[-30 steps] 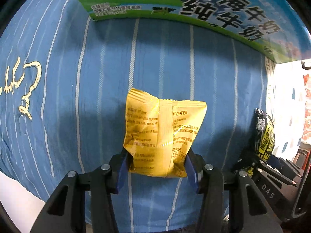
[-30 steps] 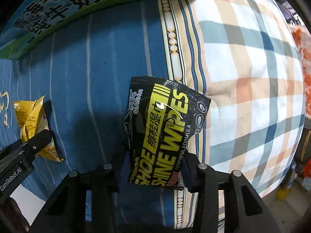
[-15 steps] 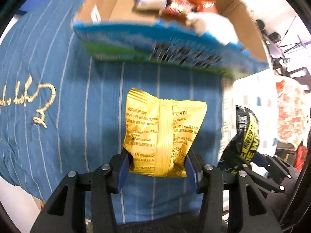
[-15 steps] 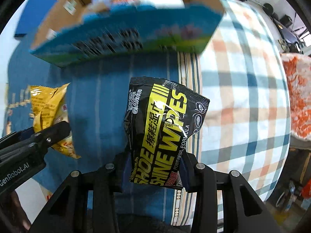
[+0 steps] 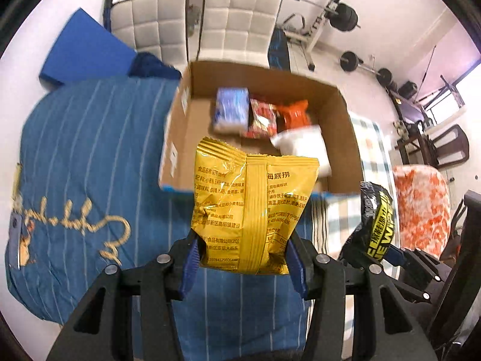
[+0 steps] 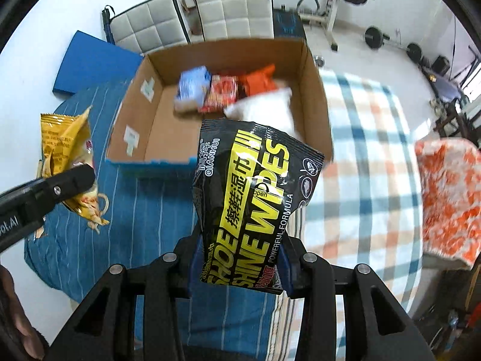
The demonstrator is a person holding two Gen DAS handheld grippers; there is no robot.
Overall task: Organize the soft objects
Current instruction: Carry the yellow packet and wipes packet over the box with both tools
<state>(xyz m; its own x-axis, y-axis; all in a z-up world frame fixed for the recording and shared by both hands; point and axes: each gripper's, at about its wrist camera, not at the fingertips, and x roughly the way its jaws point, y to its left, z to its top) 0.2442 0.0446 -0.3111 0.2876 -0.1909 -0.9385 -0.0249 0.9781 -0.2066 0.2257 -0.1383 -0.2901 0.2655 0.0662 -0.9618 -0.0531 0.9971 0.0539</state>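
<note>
Bed under blue striped cover, plaid cover alongside; both carrying everything. Cardboard box open-topped on the bed, ahead of both tools, already holding several packets at its far end: a blue one, a red one, an orange one, a white pouch. Near half of the box floor bare.

Left tool clenched on the lower edge of the yellow snack packet, packet upright, raised above the bed, short of the box's near wall. Right tool clenched on the bottom of the black shoe-wipes pouch, likewise raised and short of the near wall.

Risks, largest first:
- Two loads heading for one opening side by side; tools near each other already; collision or tangled packets likely if brought in together.
- Release too early: drop onto the cover or against the near wall instead of inside.
- Soft bed under box: a knock on the near wall could tip or shift it.
- Grip only at the bottom seam of each packet; slick film; possible slip or flop during a quick swing.
- Puffed snack packet: over-squeeze could burst it or crush contents.
- Frames motion-blurred around the box; exact clearance to the rim probably small, not confirmed.
</note>
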